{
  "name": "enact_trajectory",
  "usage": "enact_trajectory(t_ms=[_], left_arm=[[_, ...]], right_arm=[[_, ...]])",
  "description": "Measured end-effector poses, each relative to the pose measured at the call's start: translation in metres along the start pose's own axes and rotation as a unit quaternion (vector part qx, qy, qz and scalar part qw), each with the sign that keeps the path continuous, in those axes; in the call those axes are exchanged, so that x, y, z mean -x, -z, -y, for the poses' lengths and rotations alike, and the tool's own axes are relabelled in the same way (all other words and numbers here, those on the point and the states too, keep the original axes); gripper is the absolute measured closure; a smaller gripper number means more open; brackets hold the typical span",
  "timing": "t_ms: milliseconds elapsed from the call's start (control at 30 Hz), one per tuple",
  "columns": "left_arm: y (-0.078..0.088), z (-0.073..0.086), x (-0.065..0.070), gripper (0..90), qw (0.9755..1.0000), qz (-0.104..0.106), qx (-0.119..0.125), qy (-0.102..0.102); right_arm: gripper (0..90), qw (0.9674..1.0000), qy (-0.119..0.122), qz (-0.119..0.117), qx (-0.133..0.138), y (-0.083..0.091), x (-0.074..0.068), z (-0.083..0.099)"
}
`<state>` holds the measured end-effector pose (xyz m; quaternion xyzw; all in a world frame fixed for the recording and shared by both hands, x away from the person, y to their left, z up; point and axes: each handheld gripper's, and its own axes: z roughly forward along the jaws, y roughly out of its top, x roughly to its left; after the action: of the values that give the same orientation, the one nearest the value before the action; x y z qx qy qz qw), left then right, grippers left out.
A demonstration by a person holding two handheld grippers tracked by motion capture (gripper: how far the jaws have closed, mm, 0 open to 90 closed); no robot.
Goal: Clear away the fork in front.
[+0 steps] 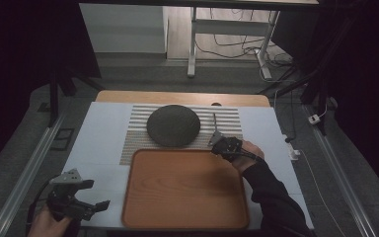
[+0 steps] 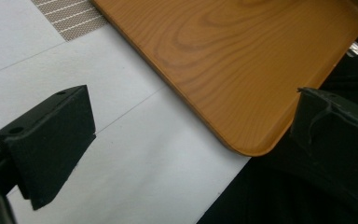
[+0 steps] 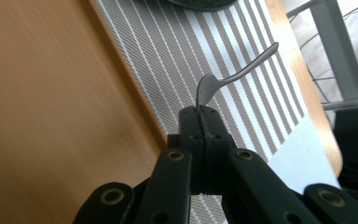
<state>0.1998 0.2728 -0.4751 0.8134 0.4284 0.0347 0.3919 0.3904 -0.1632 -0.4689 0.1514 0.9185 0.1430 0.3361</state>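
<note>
No writing or label can be read anywhere. The right tongs (image 3: pixel 199 112) are clamped on a metal spoon (image 3: pixel 235 74), its bowl end hidden between them, above the striped mat (image 1: pixel 227 121) beside the wooden tray (image 1: pixel 143 207). The left tongs (image 2: pixel 186 130) stand apart over the white table (image 2: pixel 135 177). A dark round plate (image 1: pixel 173 126) rests on the mat.

Table (image 1: pixel 103 136) with mat (image 1: pixel 133 138), tray (image 1: pixel 185 187)

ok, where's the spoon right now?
The spoon is clamped by its bowl in the right tool, raised over the striped mat just right of the dark plate, by the wooden tray's far right corner.
</note>
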Motion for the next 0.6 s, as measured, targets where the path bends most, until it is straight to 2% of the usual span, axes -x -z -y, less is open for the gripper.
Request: enact_trajectory(t_ms=[167,333,433,467,500,600], left_arm=[[0.001,0.000,-0.001,0.0,1.0000,0.005,0.003,0.000],[0.002,-0.001,0.000,0.0,0.9999,-0.001,0.008,-0.005],[0.004,-0.003,0.001,0.0,0.9998,-0.004,0.017,-0.007],[0.005,-0.003,0.001,0.0,0.9998,-0.004,0.018,-0.008],[0.005,-0.004,0.001,0.0,0.9997,-0.004,0.021,-0.009],[0.003,-0.005,0.001,0.0,0.9997,0.005,0.021,-0.014]], right_arm=[[90.0,0.9985,-0.038,-0.029,0.026,0.015,-0.001,0.005],[90.0,0.9944,-0.074,-0.055,0.052,0.030,-0.001,0.012],[90.0,0.9904,-0.094,-0.072,0.071,0.038,-0.001,0.018],[90.0,0.9872,-0.109,-0.083,0.082,0.044,-0.001,0.021],[90.0,0.9872,-0.109,-0.083,0.082,0.044,-0.001,0.021],[90.0,0.9823,-0.125,-0.099,0.098,0.051,-0.002,0.027]])
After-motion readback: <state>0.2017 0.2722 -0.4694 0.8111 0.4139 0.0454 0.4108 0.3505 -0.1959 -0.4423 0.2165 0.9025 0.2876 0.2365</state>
